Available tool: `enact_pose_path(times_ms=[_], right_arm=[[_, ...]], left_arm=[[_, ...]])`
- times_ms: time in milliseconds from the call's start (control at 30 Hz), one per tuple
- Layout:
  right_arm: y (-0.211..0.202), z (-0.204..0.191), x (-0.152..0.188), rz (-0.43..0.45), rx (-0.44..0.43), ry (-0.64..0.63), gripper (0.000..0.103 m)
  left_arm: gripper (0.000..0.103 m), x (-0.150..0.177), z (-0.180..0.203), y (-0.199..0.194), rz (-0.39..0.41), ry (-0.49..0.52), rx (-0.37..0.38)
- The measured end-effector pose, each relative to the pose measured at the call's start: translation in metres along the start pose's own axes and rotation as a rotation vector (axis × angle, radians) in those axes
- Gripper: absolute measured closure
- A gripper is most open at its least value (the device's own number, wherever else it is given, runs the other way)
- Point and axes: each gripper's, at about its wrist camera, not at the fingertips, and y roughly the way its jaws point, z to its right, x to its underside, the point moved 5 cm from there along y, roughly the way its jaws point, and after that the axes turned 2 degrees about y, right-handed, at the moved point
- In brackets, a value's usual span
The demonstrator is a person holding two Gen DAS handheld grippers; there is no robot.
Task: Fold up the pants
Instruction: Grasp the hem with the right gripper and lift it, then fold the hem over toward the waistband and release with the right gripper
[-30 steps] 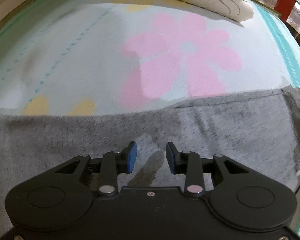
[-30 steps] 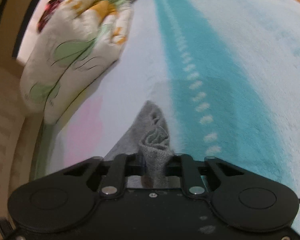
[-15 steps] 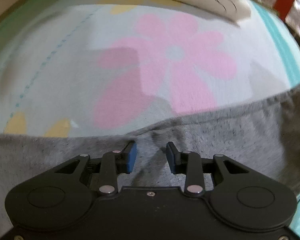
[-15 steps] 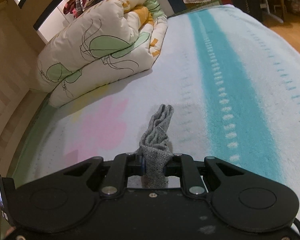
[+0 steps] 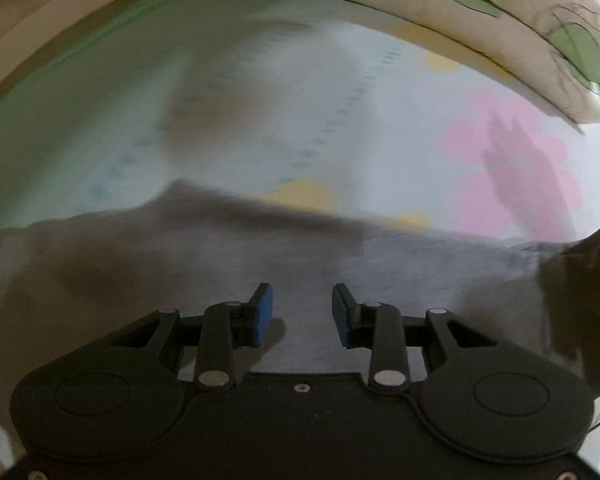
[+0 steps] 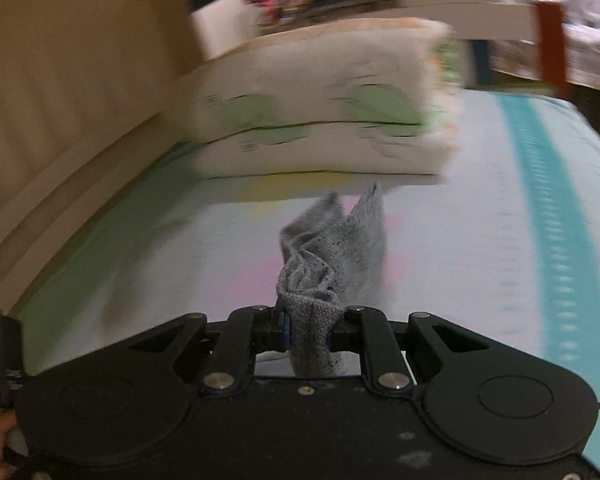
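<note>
Grey knit pants lie spread across the bedsheet in the left wrist view, blurred by motion. My left gripper is open and empty, hovering just above the grey cloth. At the right edge of that view a lifted part of the pants rises off the bed. In the right wrist view my right gripper is shut on a bunched end of the pants, held up above the sheet with the cloth sticking out past the fingers.
A folded floral quilt lies at the head of the bed, also in the left wrist view. The sheet has a pink flower and a teal stripe. A wooden wall runs along the left.
My right gripper has lifted its end of the pants and swung it left, toward the quilt. My left gripper has shifted left over the cloth, still open.
</note>
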Motion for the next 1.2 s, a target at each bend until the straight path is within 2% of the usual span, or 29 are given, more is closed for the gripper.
enact_pose_path(times_ms=[167,300,400,500,533,567,633,700,800,900,967,1200], right_arm=[[0.028,-0.098,0.042,-0.038,-0.108,-0.156,0.086],[0.060,-0.159,0.095,-0.125,-0.173,-0.227,0.087],[0.079,-0.192,0.135,-0.173,-0.178,-0.307,0.086],[0.088,-0.214,0.168,-0.176,-0.156,-0.402,0.085],[0.089,-0.219,0.176,-0.171,-0.155,-0.422,0.082],[0.091,-0.222,0.182,-0.175,-0.159,-0.433,0.075],[0.093,-0.226,0.192,-0.210,-0.191,-0.445,0.069],[0.090,-0.228,0.194,-0.246,-0.233,-0.449,0.069],[0.071,-0.223,0.186,-0.238,-0.290,-0.436,0.066],[0.055,-0.205,0.174,-0.225,-0.297,-0.392,0.065],[0.052,-0.188,0.162,-0.223,-0.268,-0.339,0.065],[0.056,-0.080,0.127,-0.207,-0.057,-0.102,0.065]], left_arm=[[0.060,0.016,-0.040,-0.010,0.017,-0.031,-0.054],[0.060,0.026,-0.075,-0.018,0.020,-0.100,-0.083],[0.060,0.031,-0.091,-0.016,0.004,-0.150,-0.092],[0.060,0.036,-0.101,-0.015,-0.003,-0.160,-0.107],[0.060,0.038,-0.102,-0.014,-0.006,-0.158,-0.109],[0.060,0.039,-0.102,-0.014,-0.008,-0.158,-0.108],[0.060,0.039,-0.102,-0.015,-0.008,-0.168,-0.098],[0.060,0.039,-0.100,-0.017,-0.004,-0.172,-0.085],[0.060,0.040,-0.098,-0.025,0.002,-0.170,-0.063],[0.060,0.035,-0.088,-0.024,0.003,-0.154,-0.028],[0.059,0.031,-0.080,-0.020,-0.007,-0.145,0.007],[0.055,0.028,-0.045,-0.003,-0.072,-0.130,0.135]])
